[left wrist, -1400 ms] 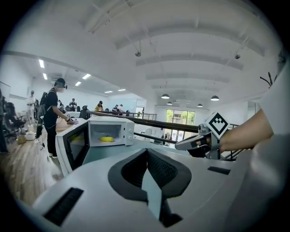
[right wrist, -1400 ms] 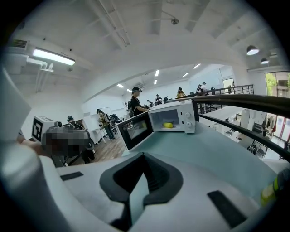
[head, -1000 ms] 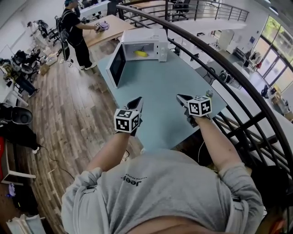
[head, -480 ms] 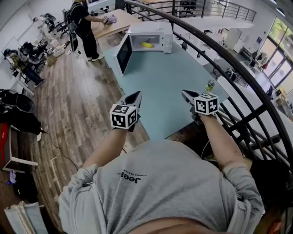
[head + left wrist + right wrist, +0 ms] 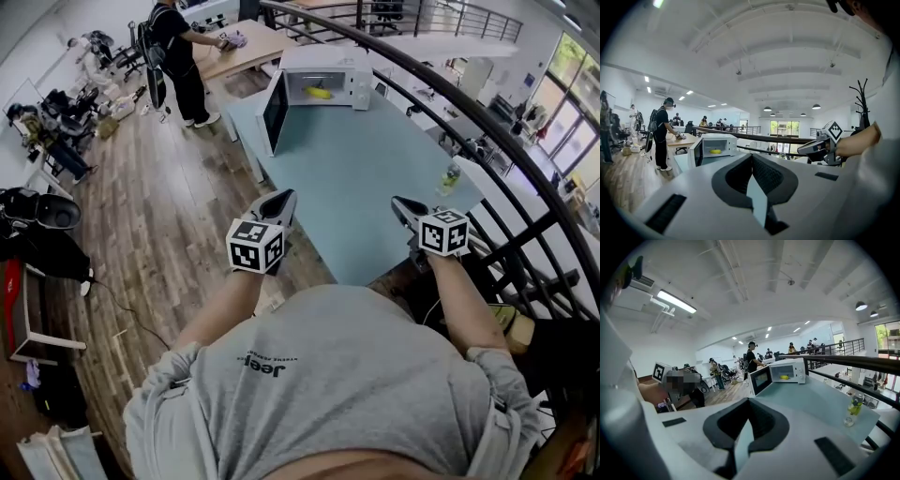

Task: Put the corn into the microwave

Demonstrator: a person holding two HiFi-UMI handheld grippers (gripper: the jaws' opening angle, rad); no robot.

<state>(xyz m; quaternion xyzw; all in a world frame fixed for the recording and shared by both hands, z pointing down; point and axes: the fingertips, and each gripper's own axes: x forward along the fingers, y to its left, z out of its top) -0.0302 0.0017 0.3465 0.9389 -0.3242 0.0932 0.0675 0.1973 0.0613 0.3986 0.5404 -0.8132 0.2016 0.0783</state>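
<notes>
Near table (image 5: 375,178), left gripper (image 5: 280,201) and right gripper (image 5: 403,208) are closed, empty.

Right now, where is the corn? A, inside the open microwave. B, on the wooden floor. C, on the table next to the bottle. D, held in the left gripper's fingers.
A: the yellow corn lies inside the microwave at the far end of the table, and the microwave's door is swung open.
</notes>
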